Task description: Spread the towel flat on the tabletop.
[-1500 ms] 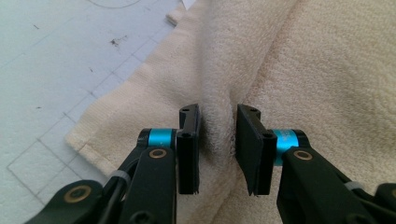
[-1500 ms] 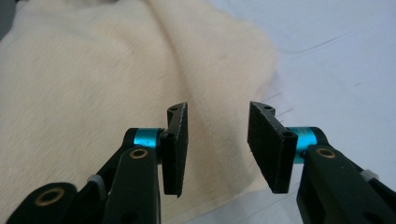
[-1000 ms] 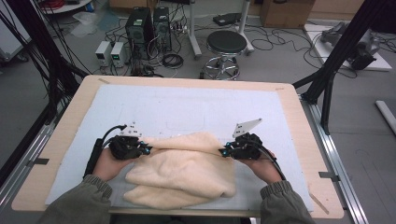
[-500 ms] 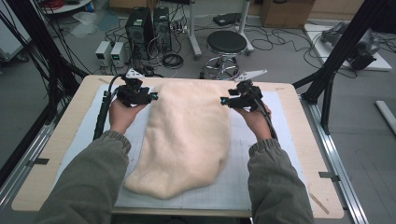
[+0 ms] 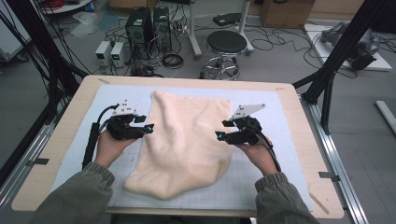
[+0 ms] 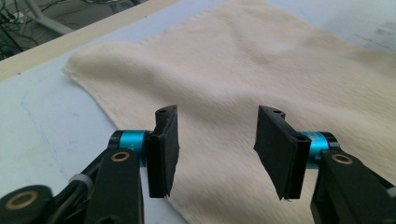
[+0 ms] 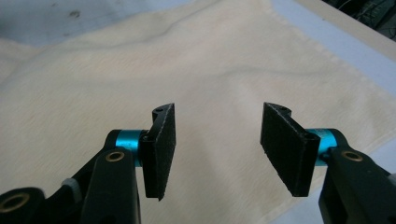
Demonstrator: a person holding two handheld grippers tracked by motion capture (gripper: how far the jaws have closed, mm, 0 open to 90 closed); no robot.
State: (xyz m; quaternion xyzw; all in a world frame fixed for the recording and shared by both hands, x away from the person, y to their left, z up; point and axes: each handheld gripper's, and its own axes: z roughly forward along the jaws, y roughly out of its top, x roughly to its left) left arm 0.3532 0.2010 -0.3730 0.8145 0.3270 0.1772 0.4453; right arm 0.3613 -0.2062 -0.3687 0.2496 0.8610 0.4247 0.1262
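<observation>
Sleeves of grey-green cloth frame the near edge of the tabletop (image 5: 299, 107), and from them my two hands reach forward. My left gripper (image 5: 142, 124) has its fingers (image 6: 164, 149) parted about halfway, having just been opening, with nothing between them; the cream towel (image 5: 187, 140) lies below and beyond them, untouched. My right gripper (image 5: 223, 129) is the same: fingers (image 7: 161, 149) apart, just opened, gripping nothing, poised over the towel's right edge. The towel is spread lengthwise down the middle of the pale blue gridded mat (image 5: 275, 140), its far end squared off near the mat's far edge and its near end rumpled and rounded close to me. My left gripper sits just beside its left edge, my right one over its right edge, so the towel lies between my hands. A black cable (image 5: 91, 140) trails from my left gripper along the mat. Nothing else lies on the mat to get in my way. Beyond the tabletop, on the floor, stand a round black stool (image 5: 226, 44), two dark computer towers (image 5: 149, 23), small white boxes (image 5: 111, 52) and tangled cables, with black frame posts (image 5: 336, 56) at either side. I can read no writing anywhere.
</observation>
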